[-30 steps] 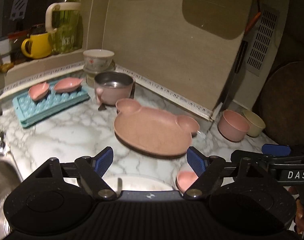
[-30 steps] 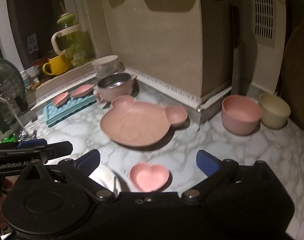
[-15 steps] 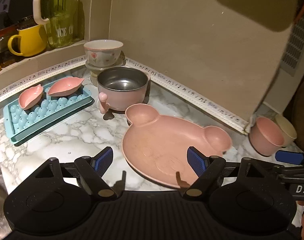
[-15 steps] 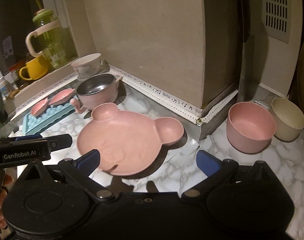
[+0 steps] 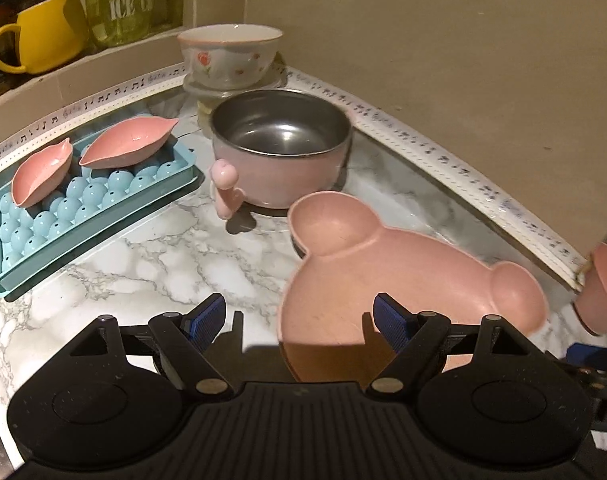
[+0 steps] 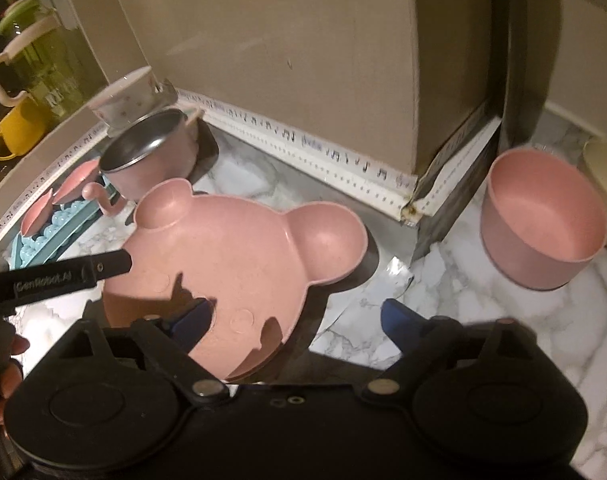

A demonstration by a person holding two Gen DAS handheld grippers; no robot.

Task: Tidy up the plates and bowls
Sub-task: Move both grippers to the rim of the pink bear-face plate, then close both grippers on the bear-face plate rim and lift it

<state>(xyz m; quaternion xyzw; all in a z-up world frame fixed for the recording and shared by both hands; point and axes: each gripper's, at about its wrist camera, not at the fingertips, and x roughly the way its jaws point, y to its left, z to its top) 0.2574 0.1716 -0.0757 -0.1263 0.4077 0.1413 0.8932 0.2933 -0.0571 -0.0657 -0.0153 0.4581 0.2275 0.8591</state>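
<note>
Both hand-held grippers have dropped in close over the bear-shaped plate (image 6: 231,256) on the desk; right hand-held gripper (image 6: 295,318) just narrowed a bit, left hand-held gripper (image 5: 299,318) spread, both empty. Pickup looks imminent.

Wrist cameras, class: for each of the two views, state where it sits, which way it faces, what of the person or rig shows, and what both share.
Left wrist: on the left gripper, looking down at the counter corner, steel-lined bowl and blue tray; only its own open fingers show.
Right wrist: on the right gripper, angled down, pink bowl to its right; a hand shows at left.
Shared: bear-shaped plate, steel-lined bowl, blue tray.
</note>
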